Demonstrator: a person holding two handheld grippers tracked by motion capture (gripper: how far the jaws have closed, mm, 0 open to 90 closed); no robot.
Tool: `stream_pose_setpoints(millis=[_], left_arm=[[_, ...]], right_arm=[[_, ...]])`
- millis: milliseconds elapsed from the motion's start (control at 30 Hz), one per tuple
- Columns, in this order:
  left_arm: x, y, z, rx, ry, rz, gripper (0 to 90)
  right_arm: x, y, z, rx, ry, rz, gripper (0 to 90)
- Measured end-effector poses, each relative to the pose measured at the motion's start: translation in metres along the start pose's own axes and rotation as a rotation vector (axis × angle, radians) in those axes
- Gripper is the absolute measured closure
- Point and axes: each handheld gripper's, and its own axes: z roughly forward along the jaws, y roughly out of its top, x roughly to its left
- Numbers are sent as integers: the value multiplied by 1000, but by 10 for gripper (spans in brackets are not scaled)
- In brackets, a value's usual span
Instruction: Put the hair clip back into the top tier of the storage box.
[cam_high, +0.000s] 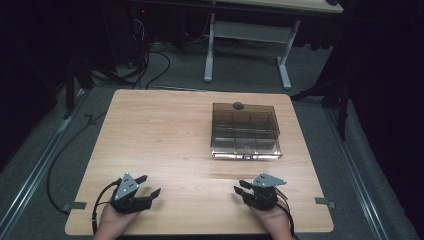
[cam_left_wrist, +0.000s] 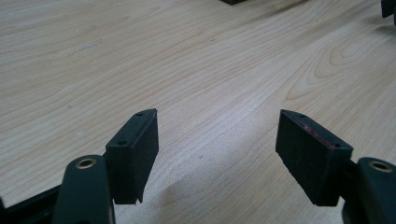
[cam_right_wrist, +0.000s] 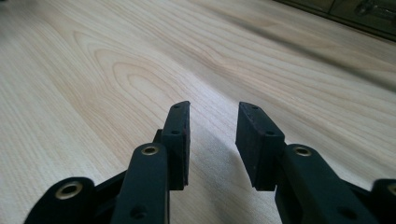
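Ahead of the right tongs (cam_high: 243, 186), well apart, a clear divided box (cam_high: 245, 131) with a dark knob (cam_high: 238, 105) sits on the counter (cam_high: 165, 130). Left tongs (cam_high: 148, 185) gape wide; the right stand narrowly apart. Both are empty, low over bare wood, seemingly at rest.

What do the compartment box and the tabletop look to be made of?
Compartment box: probably smoky, glossy clear plastic, since its inner dividers show through lid and walls. Tabletop: light wood or wood-look laminate with a smooth matte finish, its grain lines visible; which one is unclear.
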Motion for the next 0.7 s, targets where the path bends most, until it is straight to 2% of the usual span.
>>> stream_pose_setpoints(millis=[67,367,700], left_arm=[[0,0,0,1,2,-1,306],[0,0,0,1,-2,2,306],[-1,0,0,2,-1,5,306]], right_arm=[[1,0,1,1,-5,-18,651],[3,0,0,6,-21,-22,639],[-5,-2,-15,-14,-61,11,625]])
